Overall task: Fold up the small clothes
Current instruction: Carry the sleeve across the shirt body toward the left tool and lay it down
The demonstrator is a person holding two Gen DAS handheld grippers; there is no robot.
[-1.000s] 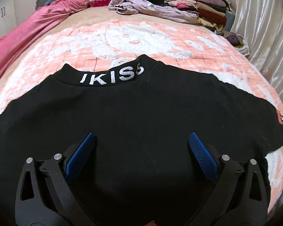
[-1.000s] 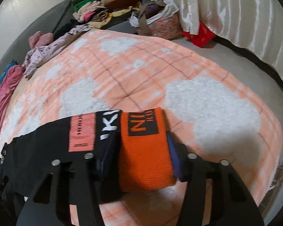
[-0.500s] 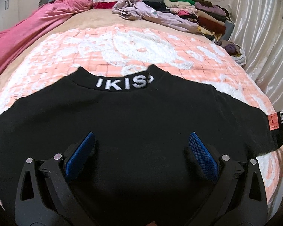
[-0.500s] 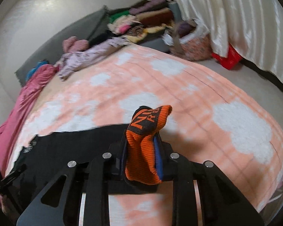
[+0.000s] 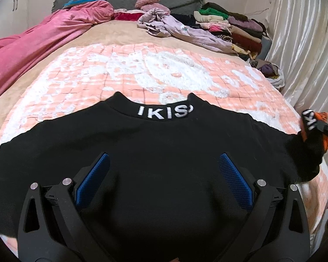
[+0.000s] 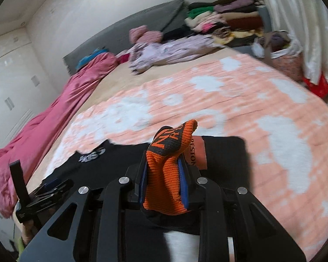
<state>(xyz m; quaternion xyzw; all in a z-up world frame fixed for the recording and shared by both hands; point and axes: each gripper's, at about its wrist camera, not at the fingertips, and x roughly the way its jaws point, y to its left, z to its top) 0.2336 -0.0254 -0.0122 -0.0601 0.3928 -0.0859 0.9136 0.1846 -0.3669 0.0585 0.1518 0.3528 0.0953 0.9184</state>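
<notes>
Two grippers are at work on one black shirt (image 5: 164, 152), which lies flat, collar away from the camera, on the peach blanket (image 5: 98, 76).

Right gripper (image 6: 164, 174): its jaws have just been closing and now pinch the orange cuff (image 6: 166, 170) of the sleeve between the blue pads. One second earlier the cuff lay flat on the blanket inside wider jaws; it now stands bunched and raised off the blanket. In the left wrist view the cuff (image 5: 314, 126) appears at 3 o'clock, at the shirt's right edge, with the sleeve lifted.

Left gripper (image 5: 164, 179): fingers spread wide over the shirt body at 6 o'clock, with nothing between the pads. Contact with the cloth cannot be confirmed.

Judgement: the sleeve is secured, so the first fold can begin. The likely next move carries the cuff across toward the collar (image 5: 164, 112) at 12 o'clock. The fold is not yet made.
</notes>
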